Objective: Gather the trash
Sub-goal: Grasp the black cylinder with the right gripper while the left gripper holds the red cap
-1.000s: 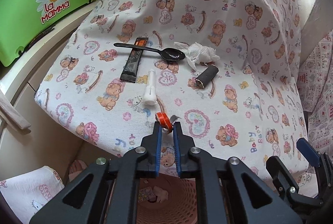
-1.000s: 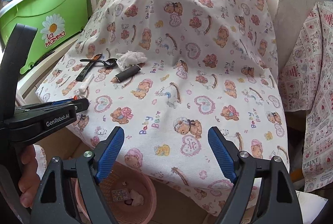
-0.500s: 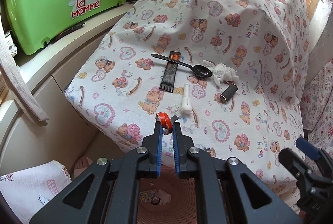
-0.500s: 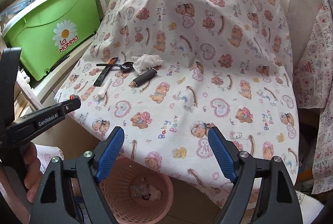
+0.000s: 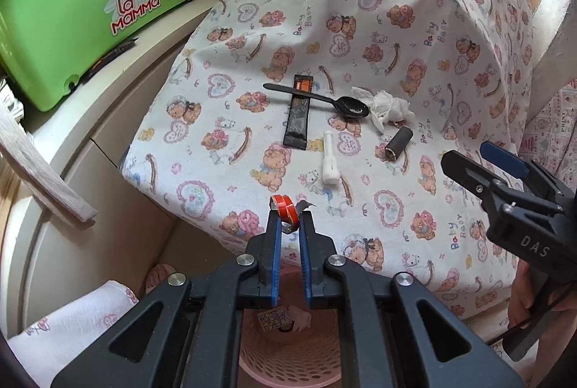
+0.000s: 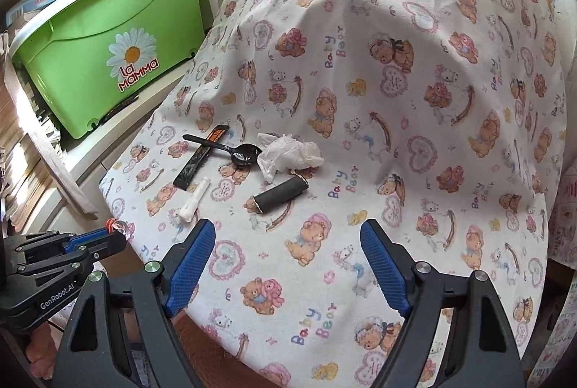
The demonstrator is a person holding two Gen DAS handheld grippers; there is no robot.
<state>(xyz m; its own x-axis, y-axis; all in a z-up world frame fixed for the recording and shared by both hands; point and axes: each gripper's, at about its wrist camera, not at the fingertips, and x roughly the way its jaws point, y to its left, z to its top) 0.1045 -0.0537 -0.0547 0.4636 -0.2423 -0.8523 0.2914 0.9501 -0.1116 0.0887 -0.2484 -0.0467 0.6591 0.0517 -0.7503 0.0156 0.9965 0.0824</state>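
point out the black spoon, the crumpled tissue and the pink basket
black spoon (image 6: pixel 248 154), right wrist view, on its bowl.
crumpled tissue (image 6: pixel 290 153), right wrist view, middle of the wad.
pink basket (image 5: pixel 288 375), left wrist view, on its near rim, below the gripper.

The left gripper (image 5: pixel 288 220) is pinching a red ring (image 5: pixel 285 206) above the pink basket (image 5: pixel 288 361). A spoon (image 5: pixel 317 98), sachet (image 5: pixel 298 115) and tissue (image 5: pixel 387 106) are lying on the cloth (image 5: pixel 378 27).
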